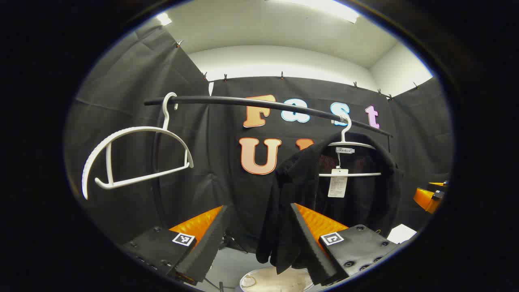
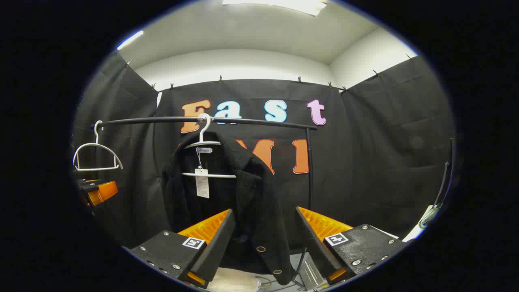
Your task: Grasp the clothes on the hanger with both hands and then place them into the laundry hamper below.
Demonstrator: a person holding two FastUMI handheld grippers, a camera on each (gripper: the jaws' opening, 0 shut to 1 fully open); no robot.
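A black jacket (image 1: 348, 190) hangs on a white hanger (image 1: 352, 145) from a dark rail (image 1: 259, 104) that runs across the booth in front of the black cloth wall. In the left gripper view the jacket is toward the right end of the rail, with a paper tag (image 1: 337, 183) dangling inside its collar and one sleeve drooping down between the fingers of the left tool (image 1: 256, 239). That tool is open, its fingers spread wide and touching nothing; whether the sleeve is level with them or farther off I cannot tell. A second, bare hanger (image 1: 136, 156) hangs near the left end of the rail, tilted. Below, at the bottom of the view, the pale rim of the hamper (image 1: 275, 280) shows under the jacket. At the far right edge, part of the right tool (image 1: 430, 196) pokes in. In the right gripper view the jacket (image 2: 227, 202) hangs left of centre on its hanger (image 2: 204, 142), with its front hem and metal snaps falling between the fingers of the right tool (image 2: 263, 239), which is also open and gripping nothing. The bare hanger (image 2: 96, 156) is far left, with the left tool (image 2: 97, 191) just below it, and a bit of the hamper (image 2: 235, 282) shows at the bottom.
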